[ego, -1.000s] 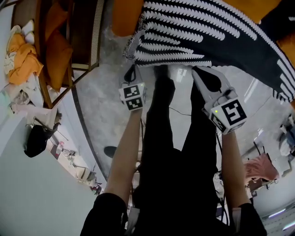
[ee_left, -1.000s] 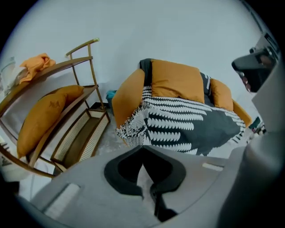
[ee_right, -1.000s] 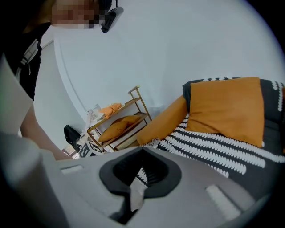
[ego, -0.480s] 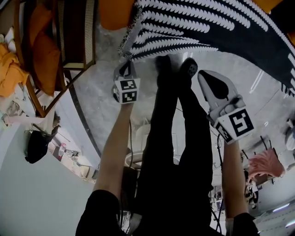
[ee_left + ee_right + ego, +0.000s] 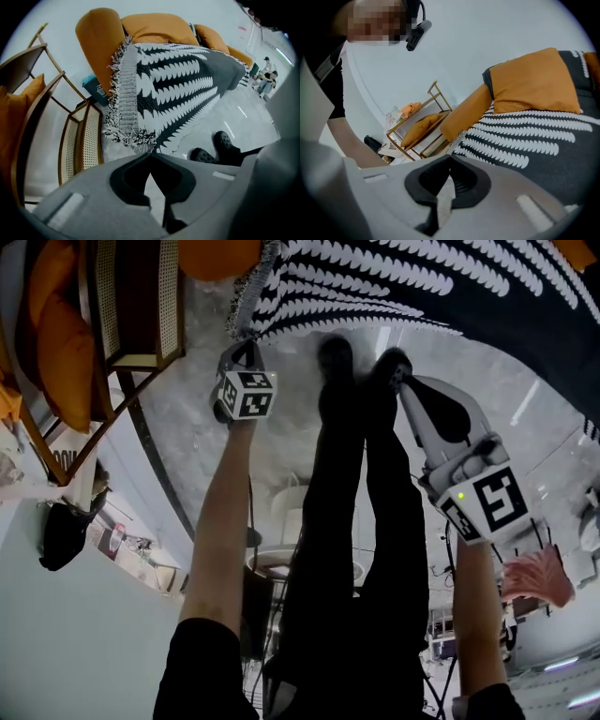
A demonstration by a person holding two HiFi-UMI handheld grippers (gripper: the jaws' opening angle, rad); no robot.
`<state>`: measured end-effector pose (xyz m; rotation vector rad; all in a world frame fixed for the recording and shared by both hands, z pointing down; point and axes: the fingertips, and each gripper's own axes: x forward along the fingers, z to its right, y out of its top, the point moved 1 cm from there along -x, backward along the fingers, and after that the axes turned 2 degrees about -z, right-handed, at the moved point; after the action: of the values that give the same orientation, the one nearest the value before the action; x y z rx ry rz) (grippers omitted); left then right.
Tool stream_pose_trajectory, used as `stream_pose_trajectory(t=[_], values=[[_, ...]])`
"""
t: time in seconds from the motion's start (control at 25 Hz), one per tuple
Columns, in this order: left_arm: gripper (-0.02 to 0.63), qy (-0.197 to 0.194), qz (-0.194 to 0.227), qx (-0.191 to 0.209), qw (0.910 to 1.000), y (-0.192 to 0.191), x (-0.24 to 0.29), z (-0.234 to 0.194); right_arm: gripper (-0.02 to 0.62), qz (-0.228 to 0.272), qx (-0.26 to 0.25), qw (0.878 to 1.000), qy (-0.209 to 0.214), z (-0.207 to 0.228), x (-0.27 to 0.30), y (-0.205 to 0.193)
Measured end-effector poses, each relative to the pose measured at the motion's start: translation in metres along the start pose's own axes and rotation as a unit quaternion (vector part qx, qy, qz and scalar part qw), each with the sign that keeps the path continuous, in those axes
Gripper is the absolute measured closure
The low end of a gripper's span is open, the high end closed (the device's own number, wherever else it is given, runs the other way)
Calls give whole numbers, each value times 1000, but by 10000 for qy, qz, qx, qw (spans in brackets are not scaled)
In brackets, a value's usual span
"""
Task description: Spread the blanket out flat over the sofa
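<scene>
Holds the blanket [image 5: 422,287] by its fringed corner in the closed left gripper [image 5: 246,345], long axis running along the sofa [image 5: 159,28], fringed end hanging beside the armrest [image 5: 96,51], right gripper [image 5: 401,381] closed and empty.

We see an orange sofa [image 5: 98,42] standing on the grey marbled floor [image 5: 281,427], with the black-and-white blanket [image 5: 178,79] draped over it. Beside it on the floor stands a cane-sided chair [image 5: 79,140] holding an orange cushion [image 5: 61,343]. Two black shoes [image 5: 227,140] stand nearby.
</scene>
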<state>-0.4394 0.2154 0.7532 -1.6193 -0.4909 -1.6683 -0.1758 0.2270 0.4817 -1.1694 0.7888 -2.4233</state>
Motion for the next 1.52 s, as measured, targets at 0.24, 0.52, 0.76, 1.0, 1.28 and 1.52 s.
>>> stream_pose_trajectory(t=[0.24,0.52,0.76,1.0,1.28,1.52], values=[[595,-165,-317,333,9988,-13,30,6,592,-192,-170,9996,108,-2,7,-20],[595,-563,-847,326,9943,-42,44,18,592,-309,-127,9993,144,-1,14,-28],[595,-835,-1203,186,9890,-49,54,15,592,-383,-111,9990,180,-4,17,-27],[594,-859,-1482,46,9852,-45,56,5,592,-184,-69,9997,127,-1,8,-20],[584,-779,-1477,752,9831,-19,57,-3,592,-86,-41,9999,56,6,1,-18],[471,-607,-1361,964,9841,-3,46,-7,592,-34,-78,9999,72,2,-8,-8]])
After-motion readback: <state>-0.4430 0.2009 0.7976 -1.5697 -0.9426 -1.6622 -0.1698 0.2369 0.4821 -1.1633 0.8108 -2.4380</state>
